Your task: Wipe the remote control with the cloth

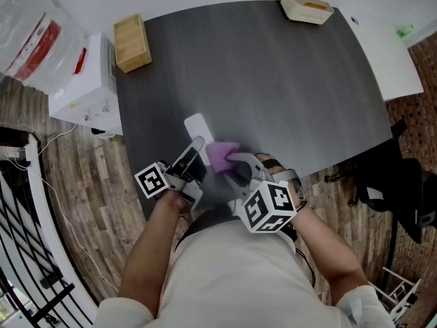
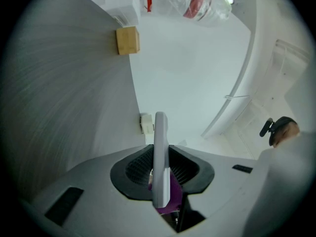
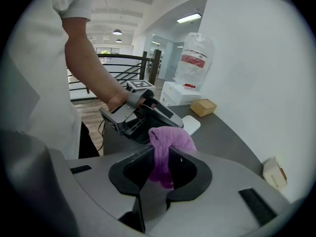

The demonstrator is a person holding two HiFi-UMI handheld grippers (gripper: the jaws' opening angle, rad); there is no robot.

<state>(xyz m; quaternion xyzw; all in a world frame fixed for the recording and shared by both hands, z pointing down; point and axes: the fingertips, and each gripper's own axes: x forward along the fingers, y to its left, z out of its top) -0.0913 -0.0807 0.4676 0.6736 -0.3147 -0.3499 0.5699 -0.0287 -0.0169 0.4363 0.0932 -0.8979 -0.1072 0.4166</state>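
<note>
My left hand-held gripper [image 2: 162, 171] clamps the remote control [image 2: 160, 147]; my right hand-held gripper [image 3: 164, 166] pinches the cloth [image 3: 169, 141] just beside it.

Purple cloth [image 1: 222, 154], white remote control [image 1: 196, 127], dark grey streaked table [image 1: 273, 74], tan wooden box [image 1: 132, 43].

I am standing at a dark grey table [image 1: 287, 80] that is set against a white wall [image 3: 256, 58]. Wooden planks are covering the floor [image 1: 82, 183], a black railing [image 1: 20, 251] is running on my left, and ceiling lights [image 3: 189, 18] are shining.
</note>
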